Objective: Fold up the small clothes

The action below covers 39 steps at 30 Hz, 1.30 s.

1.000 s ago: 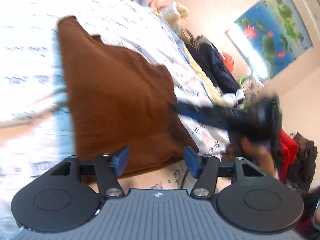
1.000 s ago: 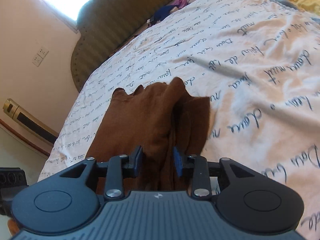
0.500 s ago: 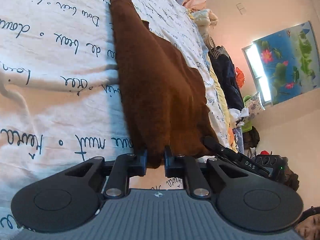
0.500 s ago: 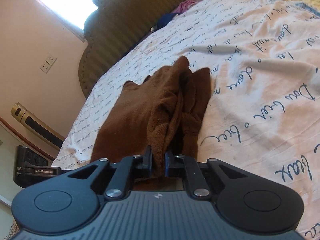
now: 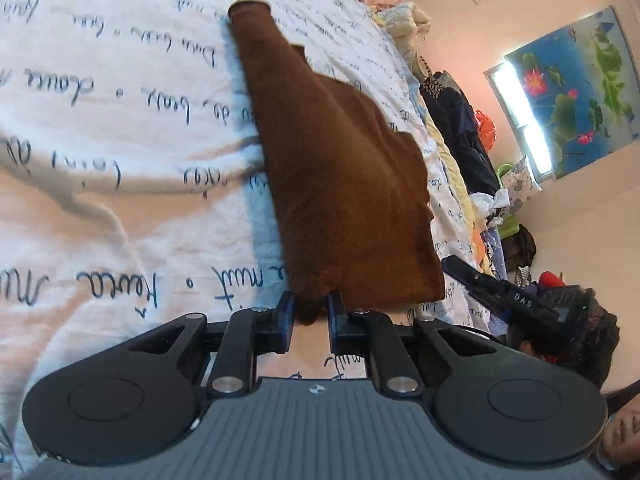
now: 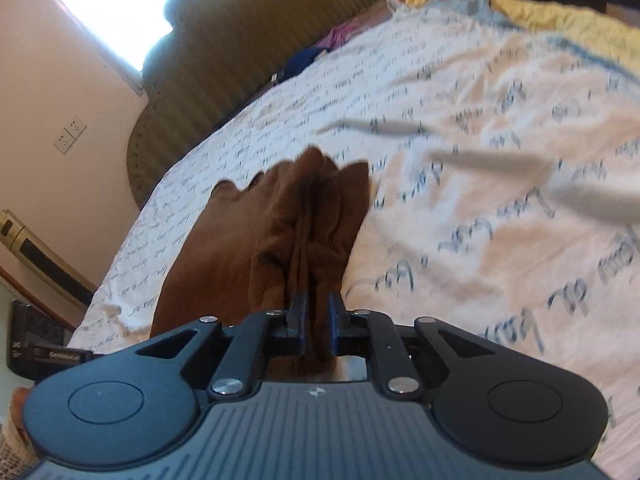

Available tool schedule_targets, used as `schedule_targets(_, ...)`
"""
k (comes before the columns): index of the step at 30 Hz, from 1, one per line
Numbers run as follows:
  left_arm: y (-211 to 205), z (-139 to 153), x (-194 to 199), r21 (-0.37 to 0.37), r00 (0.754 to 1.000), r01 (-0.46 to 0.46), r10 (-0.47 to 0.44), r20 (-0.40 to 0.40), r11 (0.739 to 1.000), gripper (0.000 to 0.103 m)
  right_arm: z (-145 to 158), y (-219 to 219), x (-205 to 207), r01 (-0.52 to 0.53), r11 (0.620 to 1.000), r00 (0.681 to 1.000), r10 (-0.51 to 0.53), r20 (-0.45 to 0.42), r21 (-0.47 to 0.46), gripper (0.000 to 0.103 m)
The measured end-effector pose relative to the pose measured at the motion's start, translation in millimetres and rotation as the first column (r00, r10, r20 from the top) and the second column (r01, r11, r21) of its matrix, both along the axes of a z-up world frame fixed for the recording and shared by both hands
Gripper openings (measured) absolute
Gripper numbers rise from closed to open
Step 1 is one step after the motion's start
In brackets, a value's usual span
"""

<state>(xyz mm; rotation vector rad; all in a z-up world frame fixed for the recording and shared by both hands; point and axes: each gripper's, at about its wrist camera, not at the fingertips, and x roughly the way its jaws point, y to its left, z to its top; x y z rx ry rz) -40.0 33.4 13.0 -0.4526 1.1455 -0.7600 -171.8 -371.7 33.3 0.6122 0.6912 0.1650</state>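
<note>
A brown knit garment (image 5: 340,184) lies on the bed's white sheet (image 5: 120,160) with one sleeve stretched away from me. My left gripper (image 5: 310,312) pinches its near corner; the jaws are opening slightly, and the cloth is still pressed between the pads. In the right wrist view the same garment (image 6: 260,240) bunches into folds running toward my right gripper (image 6: 316,320). Those jaws are also opening a little, with a gathered ridge of cloth pressed between them. The right gripper's black housing (image 5: 520,304) shows past the garment's far corner.
Blue script covers the sheet (image 6: 480,200). A heap of clothes (image 5: 460,120) lines the bed's far side under a flower poster (image 5: 572,92). A dark padded headboard (image 6: 248,40) and a bright window stand behind. A person's hand (image 6: 16,404) shows at the left edge.
Both grippers went from open around the garment's edges to pinched on the cloth. The garment now stretches straighter between them, and the right side has gathered into folds.
</note>
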Motion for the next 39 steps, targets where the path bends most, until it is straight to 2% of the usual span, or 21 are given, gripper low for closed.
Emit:
schedule_targets(1,-0.2,10.0,2.2,0.007,0.999,0.004,-0.005,0.038,1.0,0.016,7.9,-1.1,6.3,-0.017,1.0,1.0,0.017,0.025,-0.006,0.015)
schedule_targets(3,-3.1,25.5,12.3,0.022,0.996,-0.003,0.001,0.086,1.0,0.016,18.4,-1.5,24.6,-0.023,1.0,0.997,0.025,0.067,-0.019,0.033)
schedule_targets(5,-9.4,33.4,29.4,0.022,0.995,-0.016,0.014,0.1,1.0,0.021,18.6,-1.8,50.0,-0.047,0.999,0.994,0.047,0.094,-0.005,0.078)
schedule_targets(6,-13.7,34.6,39.5,0.024,0.994,-0.026,0.023,0.105,0.999,0.024,14.7,-3.5,63.2,-0.052,0.998,0.994,0.05,0.095,0.019,0.079)
schedule_targets(9,-28.3,28.5,69.3,0.026,0.996,-0.058,0.056,0.072,0.998,0.039,-0.3,-6.5,96.5,-0.082,0.989,0.995,0.073,0.072,0.127,0.077)
schedule_targets(10,-34.1,23.9,78.1,0.024,0.997,-0.057,0.055,0.049,0.998,0.046,-7.0,-4.6,105.4,-0.089,0.986,0.995,0.082,0.054,0.144,0.061)
schedule_targets(11,-38.9,19.7,83.9,0.031,0.997,-0.066,0.065,0.033,0.997,0.053,-13.7,-1.2,112.0,-0.08,0.986,0.997,0.078,0.021,0.147,0.02)
schedule_targets(12,-44.8,16.0,88.1,0.04,0.997,-0.071,0.07,0.024,0.997,0.058,-19.6,1.3,117.4,-0.07,0.987,0.997,0.073,-0.015,0.145,0.006)
schedule_targets(13,-51.6,11.1,92.0,0.048,0.998,-0.06,0.059,0.019,0.997,0.067,-23.5,2.9,119.0,-0.073,0.986,0.997,0.076,-0.014,0.152,0.007)
schedule_targets(15,-58.4,3.9,94.5,0.064,0.998,-0.057,0.057,0.011,0.996,0.064,-22.9,4.4,115.1,-0.073,0.986,0.997,0.073,0.003,0.15,0.006)
schedule_targets(16,-60.3,3.5,93.7,0.059,0.999,-0.049,0.049,0.011,0.997,0.059,-18.1,4.2,110.4,-0.068,0.987,0.998,0.066,0.02,0.143,0.006)
schedule_targets(20,-60.7,11.3,86.8,0.057,0.998,-0.048,0.046,0.04,0.997,0.06,6.9,2.6,95.8,-0.063,0.994,0.995,0.055,0.084,0.093,0.006)
schedule_targets(23,-62.0,14.7,84.5,0.069,0.998,-0.043,0.039,0.054,0.997,0.064,13.4,0.0,88.7,-0.05,0.996,0.995,0.043,0.089,0.071,0.006)
schedule_targets(24,-63.7,13.6,84.0,0.079,0.998,-0.036,0.032,0.053,0.996,0.065,10.1,-0.6,87.9,-0.032,0.998,0.997,0.028,0.075,0.049,0.006)
schedule_targets(26,-69.9,7.7,83.4,0.117,0.999,-0.017,0.011,0.053,0.993,0.075,-6.6,0.1,92.9,0.0,0.999,1.0,0.0,0.003,-0.04,0.006)
schedule_targets(28,-75.4,-1.1,82.7,0.152,0.998,-0.005,-0.004,0.062,0.988,0.078,-29.3,-6.6,98.8,0.001,1.0,0.999,-0.001,-0.052,0.008,0.009)
schedule_targets(29,-75.3,-2.9,82.8,0.152,0.998,-0.007,-0.002,0.059,0.988,0.079,-33.9,-10.8,97.7,0.018,1.0,0.998,-0.017,-0.057,0.019,0.014)
schedule_targets(30,-74.1,-1.3,82.8,0.147,0.998,-0.013,0.004,0.057,0.989,0.079,-31.6,-11.9,96.0,0.018,1.0,0.999,-0.017,-0.051,0.014,0.015)
schedule_targets(32,-69.3,9.5,82.3,0.138,0.997,-0.024,0.014,0.078,0.99,0.078,-14.2,-11.8,87.2,0.04,0.999,0.999,-0.041,-0.025,-0.023,0.015)
schedule_targets(35,-62.4,36.2,81.9,0.153,0.984,-0.074,0.047,0.172,0.986,0.077,21.4,3.2,75.9,0.038,0.983,0.997,-0.025,0.076,-0.18,0.015)
schedule_targets(39,-70.2,66.0,92.3,0.127,0.959,-0.138,0.1,0.264,0.982,0.077,36.6,27.9,93.5,-0.035,0.975,0.989,0.065,0.132,-0.219,0.015)
